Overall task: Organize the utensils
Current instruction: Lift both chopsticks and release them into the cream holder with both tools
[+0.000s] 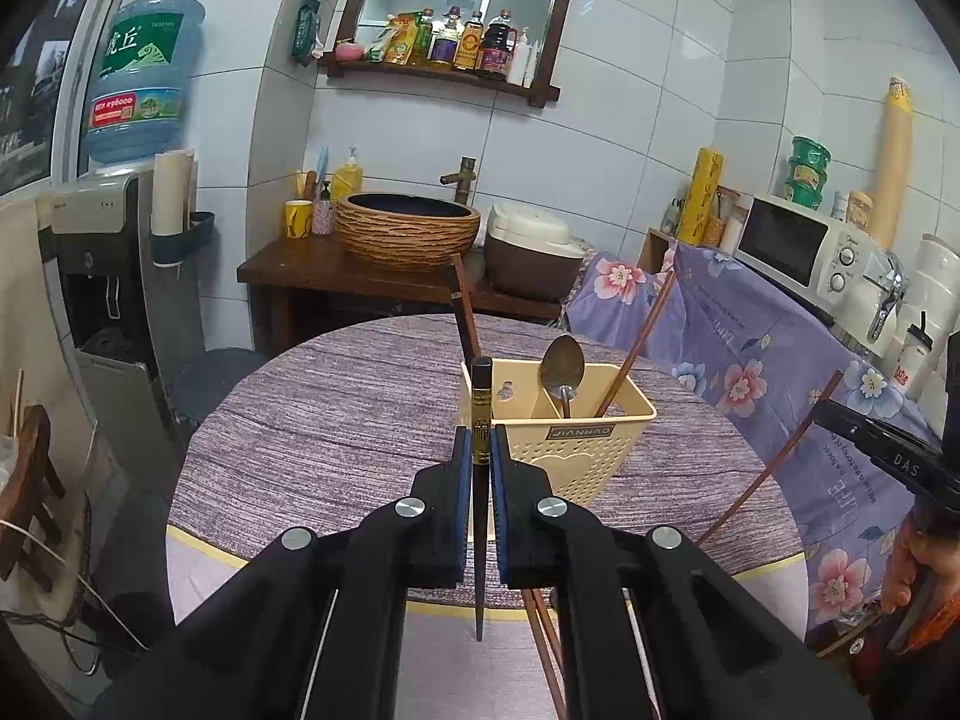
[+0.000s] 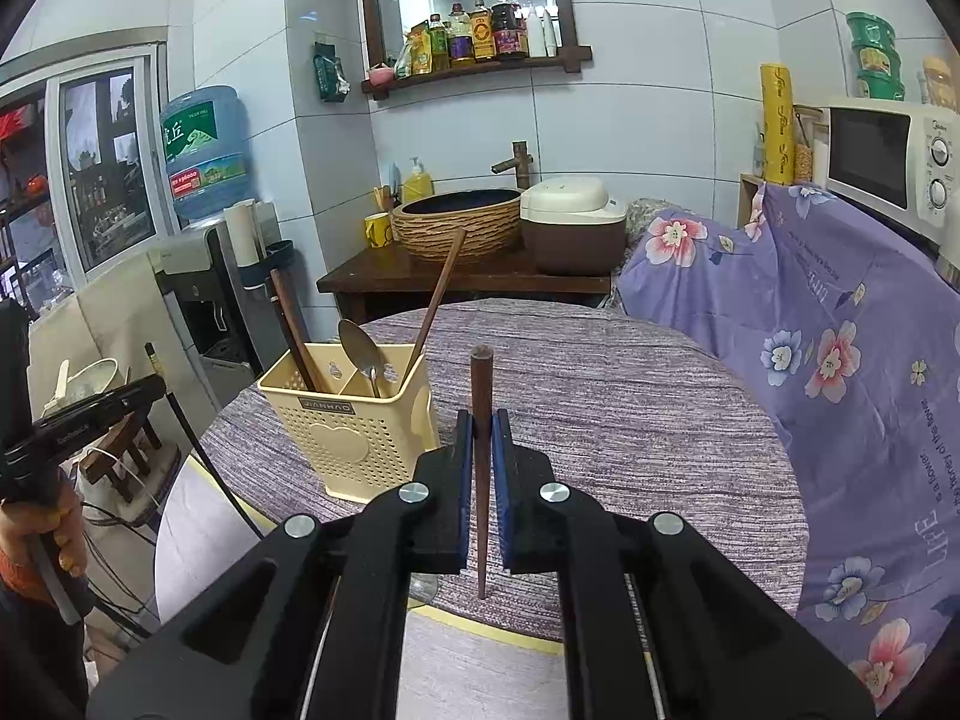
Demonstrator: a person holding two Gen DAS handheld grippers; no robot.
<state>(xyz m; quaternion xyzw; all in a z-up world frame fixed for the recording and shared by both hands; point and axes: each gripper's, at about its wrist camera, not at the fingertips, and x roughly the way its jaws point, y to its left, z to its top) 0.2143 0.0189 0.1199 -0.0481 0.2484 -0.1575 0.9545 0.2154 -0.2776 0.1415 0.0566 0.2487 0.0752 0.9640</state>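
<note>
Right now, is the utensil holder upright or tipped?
Upright. The utensil holder stands on its base on the table, opening up, with the spoon and two brown chopsticks leaning inside.

The left gripper and the right gripper each clamp a chopstick upright between near-closed blue pads.

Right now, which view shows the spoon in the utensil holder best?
The left wrist view: the spoon faces the camera, bowl up, standing in the beige utensil holder beside its divider. In the right wrist view the spoon appears smaller and tilted, off to the left, its handle mostly hidden inside the holder.
</note>
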